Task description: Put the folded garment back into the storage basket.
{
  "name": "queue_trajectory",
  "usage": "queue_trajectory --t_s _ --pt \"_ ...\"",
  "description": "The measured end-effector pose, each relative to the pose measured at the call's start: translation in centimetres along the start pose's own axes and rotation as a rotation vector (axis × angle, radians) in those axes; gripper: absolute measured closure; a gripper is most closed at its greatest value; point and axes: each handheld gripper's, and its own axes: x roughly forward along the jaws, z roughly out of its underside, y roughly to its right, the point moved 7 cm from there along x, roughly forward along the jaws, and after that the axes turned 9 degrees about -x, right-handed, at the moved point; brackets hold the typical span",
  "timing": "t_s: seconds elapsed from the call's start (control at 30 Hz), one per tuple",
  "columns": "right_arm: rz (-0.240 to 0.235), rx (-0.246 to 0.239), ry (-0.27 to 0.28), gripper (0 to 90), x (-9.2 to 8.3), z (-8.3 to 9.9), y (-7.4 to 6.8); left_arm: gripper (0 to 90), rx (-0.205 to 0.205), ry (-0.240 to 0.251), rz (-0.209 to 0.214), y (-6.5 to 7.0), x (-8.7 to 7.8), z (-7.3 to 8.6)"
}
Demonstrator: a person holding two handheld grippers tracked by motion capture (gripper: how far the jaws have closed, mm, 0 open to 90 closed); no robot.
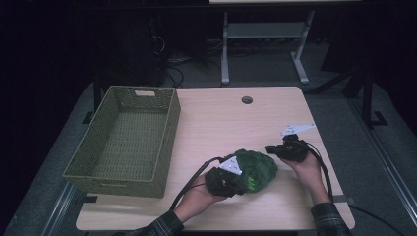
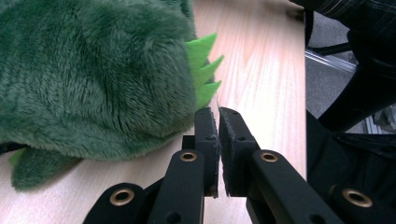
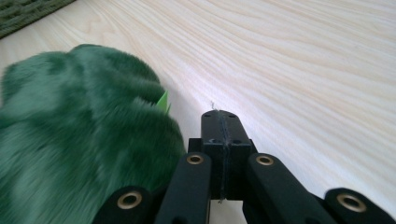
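The woven basket (image 1: pixel 123 142) sat empty; both hand-held grippers, left (image 1: pixel 235 184) and right (image 1: pixel 269 148), flanked the green plush dinosaur (image 1: pixel 255 169), jaws closed, holding nothing.

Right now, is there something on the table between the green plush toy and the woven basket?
Nothing visible. Bare table lies between the green plush toy and the woven basket. Only the basket's near wall would need clearing.

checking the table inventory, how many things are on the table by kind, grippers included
green plush toy with felt spikes: 1
green woven basket: 1
handheld grippers: 2, the left gripper and the right gripper, both with jaws shut, beside the toy
total: 4
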Motion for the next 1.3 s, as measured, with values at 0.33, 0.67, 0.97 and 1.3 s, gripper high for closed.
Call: queue_trajectory --t_s 0.33,0.67,0.97,1.3 --pt "-0.073 -0.008 -0.029 89.8 1.9 0.0 -0.9 87.7 0.016 -0.048 -0.051 -1.3 2.5 0.4" --pt "-0.103 -0.025 -0.051 89.8 1.9 0.4 -1.7 88.5 0.001 -0.059 -0.079 -2.5 2.5 0.8" --pt "-0.104 -0.028 -0.069 89.8 1.5 0.8 -2.2 88.5 -0.014 -0.053 -0.102 -4.0 1.7 1.1" --pt "-0.101 -0.034 -0.078 89.8 0.3 1.8 -3.0 88.9 -0.028 -0.037 -0.149 -5.8 0.7 1.2"
